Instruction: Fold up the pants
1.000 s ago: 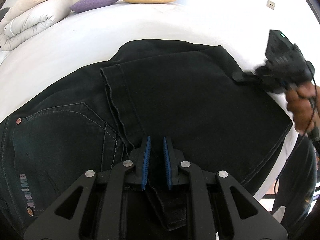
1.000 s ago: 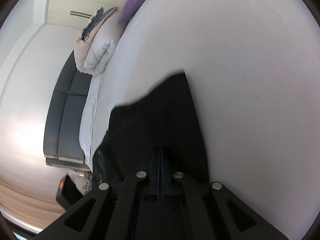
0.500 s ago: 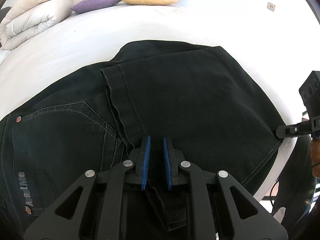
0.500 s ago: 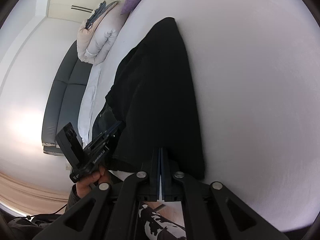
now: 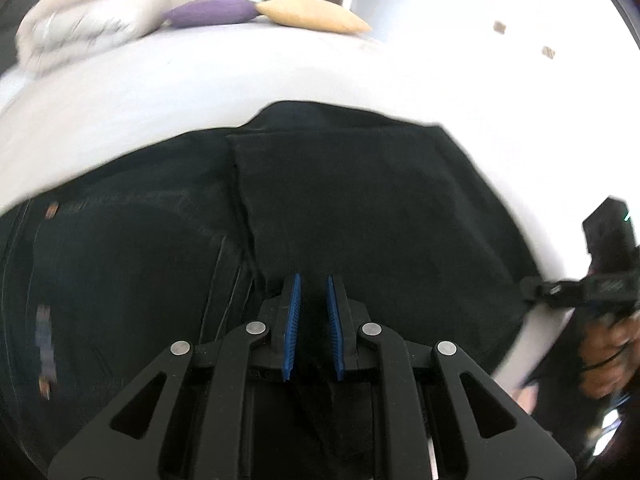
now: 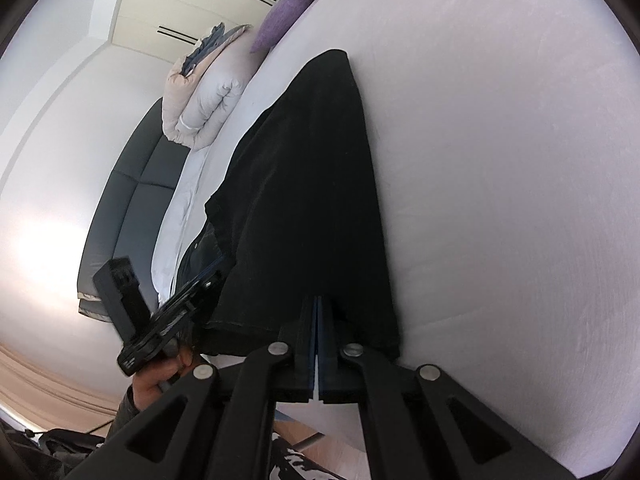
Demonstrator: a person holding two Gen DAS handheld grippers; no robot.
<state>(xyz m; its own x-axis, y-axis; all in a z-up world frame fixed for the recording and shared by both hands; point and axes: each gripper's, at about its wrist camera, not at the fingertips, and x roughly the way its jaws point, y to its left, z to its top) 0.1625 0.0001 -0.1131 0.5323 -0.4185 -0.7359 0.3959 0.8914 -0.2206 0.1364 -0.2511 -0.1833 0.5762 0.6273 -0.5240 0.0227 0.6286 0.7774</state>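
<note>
Black pants lie on the white bed, the legs folded over the seat part. My left gripper sits at the pants' near edge. Its blue pads stand a little apart with a strip of black fabric pinched between them and hanging below. In the right wrist view the pants stretch away up the bed. My right gripper is shut, pads together, tips resting on the fold's near edge with no cloth visible between them. It also shows at the pants' right corner, a hand behind it.
A purple pillow, a yellow pillow and a rolled duvet lie at the far end of the bed. A dark sofa stands beyond the bed's side. The bed's near edge runs just under both grippers.
My right gripper slid from the upper right of the folded leg down to its near right corner, staying shut. My left gripper shifted a little with the cloth still in it.
</note>
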